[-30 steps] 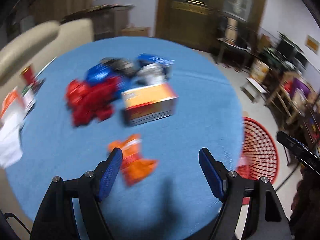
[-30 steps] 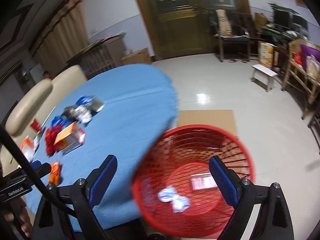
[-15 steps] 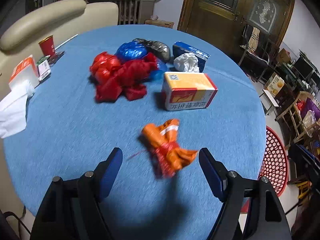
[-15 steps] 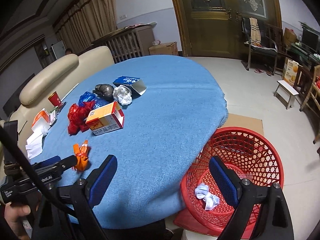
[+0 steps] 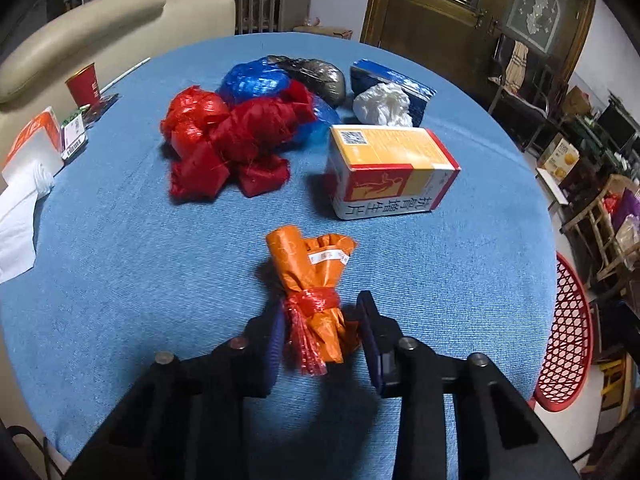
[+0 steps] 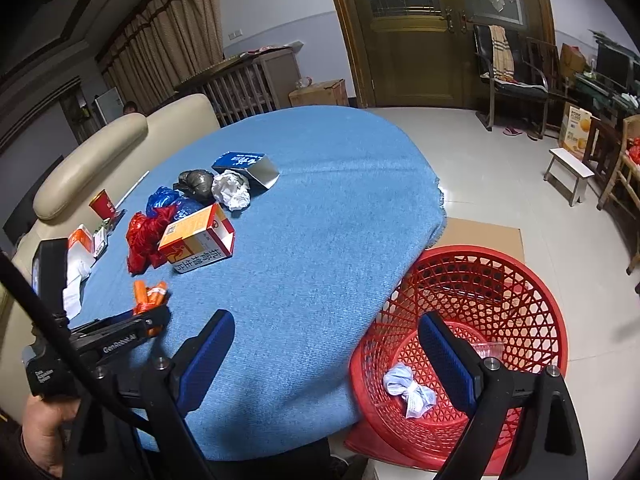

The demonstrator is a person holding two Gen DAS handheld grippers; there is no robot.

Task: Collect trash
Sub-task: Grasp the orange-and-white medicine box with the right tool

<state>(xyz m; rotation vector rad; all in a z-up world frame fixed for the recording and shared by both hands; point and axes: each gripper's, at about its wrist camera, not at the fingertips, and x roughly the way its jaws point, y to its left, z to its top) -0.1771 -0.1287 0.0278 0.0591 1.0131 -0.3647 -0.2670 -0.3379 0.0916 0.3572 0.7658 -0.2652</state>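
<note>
An orange plastic bag bundle (image 5: 312,280) tied with a red band lies on the blue tablecloth (image 5: 120,272). My left gripper (image 5: 322,330) has closed around its near end, with both pads against it; it also shows in the right wrist view (image 6: 150,320). Behind lie red bags (image 5: 236,144), a blue bag (image 5: 256,80), a dark bag (image 5: 316,76), white paper (image 5: 382,104), an orange-and-white carton (image 5: 388,168) and a blue box (image 5: 396,80). My right gripper (image 6: 324,352) is open and empty above the table edge, beside the red basket (image 6: 532,288).
The red basket stands on the floor at the table's right edge and holds a white wad (image 6: 408,388) and a clear cup. A red cup (image 5: 84,88), small packets and white tissue (image 5: 20,208) lie at the table's left. A beige sofa (image 5: 80,36) stands behind.
My left gripper has moved forward onto the orange bundle and closed from wide open to gripping it. My right gripper has swung left from over the basket toward the table and stays open.
</note>
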